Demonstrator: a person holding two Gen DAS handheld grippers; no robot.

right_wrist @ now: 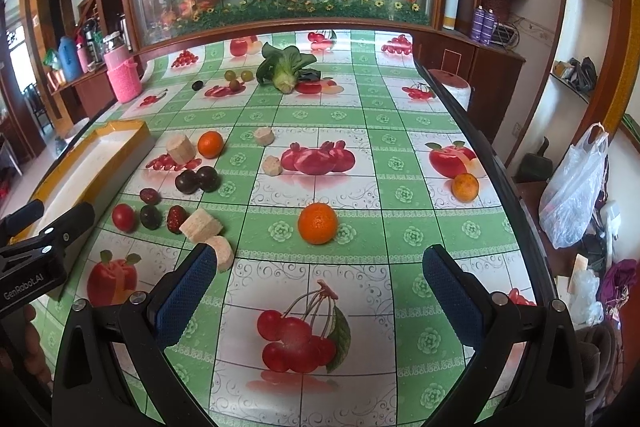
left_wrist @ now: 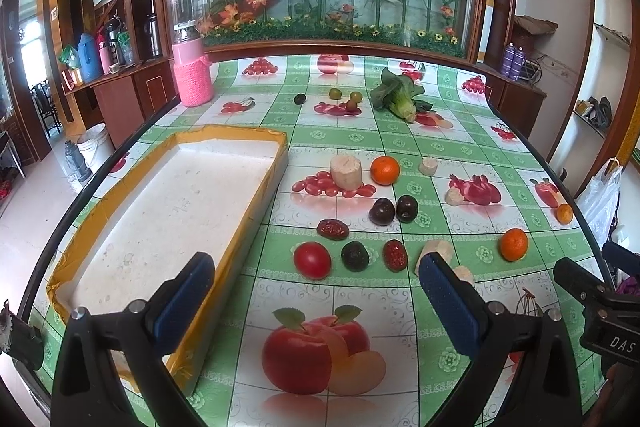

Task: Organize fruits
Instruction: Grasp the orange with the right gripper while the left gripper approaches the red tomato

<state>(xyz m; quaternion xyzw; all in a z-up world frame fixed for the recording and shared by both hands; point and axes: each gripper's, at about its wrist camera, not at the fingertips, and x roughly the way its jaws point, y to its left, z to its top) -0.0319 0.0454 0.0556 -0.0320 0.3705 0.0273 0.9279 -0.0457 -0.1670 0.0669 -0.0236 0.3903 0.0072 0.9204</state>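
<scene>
Loose fruit lies on a green fruit-print tablecloth. In the left wrist view a red tomato (left_wrist: 312, 259), a dark plum (left_wrist: 355, 255) and a red date (left_wrist: 395, 255) sit just ahead of my open, empty left gripper (left_wrist: 316, 291). Two dark plums (left_wrist: 394, 210), an orange (left_wrist: 385, 170) and another orange (left_wrist: 514, 244) lie further off. The white foam tray (left_wrist: 256, 203) with yellow taped rim is at the left. My right gripper (right_wrist: 320, 279) is open and empty, with an orange (right_wrist: 317, 223) just beyond its fingertips and another orange (right_wrist: 465, 187) at the right.
Pale cut stalk chunks (right_wrist: 201, 225) lie among the fruit. A leafy green vegetable (right_wrist: 285, 69), small green fruits (right_wrist: 239, 75) and a pink-wrapped jar (right_wrist: 122, 75) stand at the far end. The table edge (right_wrist: 500, 183) runs along the right, with a plastic bag (right_wrist: 576, 187) beyond.
</scene>
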